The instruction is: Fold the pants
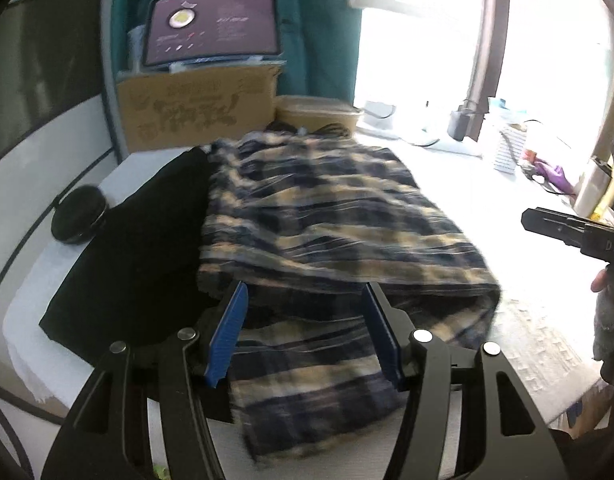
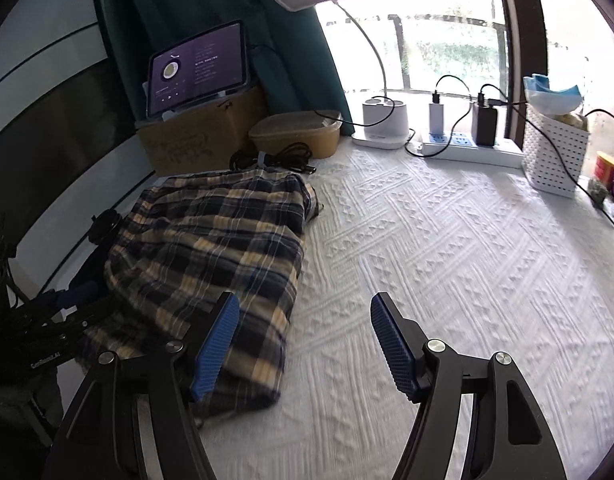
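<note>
Plaid pants [image 2: 211,256] lengthwise toward curtain [image 2: 211,8]

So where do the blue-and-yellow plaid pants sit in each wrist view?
Left wrist: blue-and-yellow plaid pants fill the centre, running down between the left gripper's blue pads.
Right wrist: the pants lie left of centre, partly behind one pad.
Shared landmark: the brown cardboard box with the tablet on it, behind the pants.

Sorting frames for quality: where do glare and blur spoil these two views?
Left wrist view: window blown out white, washing out the bedspread on the right; plaid pants smeared by motion blur. Right wrist view: milder window glare, bedspread weave crisp, pants blurred only near the left finger. Both bend toward their edges.
</note>
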`<state>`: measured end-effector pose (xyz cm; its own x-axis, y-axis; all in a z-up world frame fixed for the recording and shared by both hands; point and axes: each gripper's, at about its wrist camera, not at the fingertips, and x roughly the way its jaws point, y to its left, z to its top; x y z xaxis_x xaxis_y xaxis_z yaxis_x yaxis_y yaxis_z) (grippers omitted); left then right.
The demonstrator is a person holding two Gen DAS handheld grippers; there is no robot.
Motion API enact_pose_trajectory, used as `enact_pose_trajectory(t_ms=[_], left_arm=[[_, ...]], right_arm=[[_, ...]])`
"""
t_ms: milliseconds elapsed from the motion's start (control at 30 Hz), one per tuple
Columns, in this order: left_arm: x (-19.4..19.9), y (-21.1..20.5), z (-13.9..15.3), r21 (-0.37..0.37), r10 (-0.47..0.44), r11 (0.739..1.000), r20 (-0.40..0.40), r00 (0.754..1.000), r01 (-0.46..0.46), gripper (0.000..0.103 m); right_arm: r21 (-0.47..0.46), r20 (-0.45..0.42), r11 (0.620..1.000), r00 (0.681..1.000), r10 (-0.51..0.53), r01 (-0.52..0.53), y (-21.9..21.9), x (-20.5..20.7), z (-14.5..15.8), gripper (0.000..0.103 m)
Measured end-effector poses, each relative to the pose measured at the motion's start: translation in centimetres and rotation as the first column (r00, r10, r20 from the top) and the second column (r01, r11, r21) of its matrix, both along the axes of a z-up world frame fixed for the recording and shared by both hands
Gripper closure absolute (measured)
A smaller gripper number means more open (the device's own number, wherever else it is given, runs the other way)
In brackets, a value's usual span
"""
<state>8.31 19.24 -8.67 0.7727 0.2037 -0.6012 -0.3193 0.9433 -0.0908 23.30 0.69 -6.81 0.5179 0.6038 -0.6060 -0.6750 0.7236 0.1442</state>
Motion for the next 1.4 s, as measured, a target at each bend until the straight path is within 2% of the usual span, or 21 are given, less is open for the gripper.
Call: enact_pose_trajectory(t_ms=[200,367,567,733,967,1000,1133,1400], left_arm=[[0.0,-3.4,2.0,0.039,-0.083,0.996,0.05,0.995,0.081,0.044],[-0.3,-5.2,3.5,0.034,-0.136,0.99,0.08,0.987,0.133,0.044],[-1.2,-7.0,5.3,0.046,-0.199,0.98,0.156,0.967,0.195,0.044],[-2.1,-8.0,6.8,0.05,-0.225,0.974,0.219,0.949,0.219,0.044],[-2.9,-9.8,8.9,0.082,-0.257,0.966,0.252,0.933,0.244,0.044],[-3.1,-10.0,9.1,0.086,-0.262,0.965,0.257,0.93,0.248,0.043],[-3.7,-11.4,10.4,0.119,-0.282,0.959,0.285,0.916,0.258,0.027],[-5.1,-13.1,12.4,0.159,-0.305,0.951,0.341,0.889,0.265,0.027]], right_arm=[[0.011,0.059,0.999,0.997,-0.041,0.04,-3.1,-2.2,2.2,0.033],[0.021,0.121,0.997,0.99,-0.07,0.068,-5.0,-4.0,4.4,0.033],[0.038,0.179,0.995,0.979,-0.096,0.091,-7.4,-6.6,6.3,0.032],[0.057,0.211,0.992,0.97,-0.124,0.114,-9.6,-8.6,7.4,0.032],[0.131,0.232,0.985,0.962,-0.141,0.112,-12.1,-10.2,9.3,0.028],[0.137,0.239,0.984,0.96,-0.142,0.112,-12.4,-10.4,9.6,0.028],[0.162,0.273,0.98,0.949,-0.158,0.116,-13.8,-11.4,10.8,0.022],[0.212,0.327,0.967,0.923,-0.204,0.139,-16.3,-12.9,12.8,0.02]])
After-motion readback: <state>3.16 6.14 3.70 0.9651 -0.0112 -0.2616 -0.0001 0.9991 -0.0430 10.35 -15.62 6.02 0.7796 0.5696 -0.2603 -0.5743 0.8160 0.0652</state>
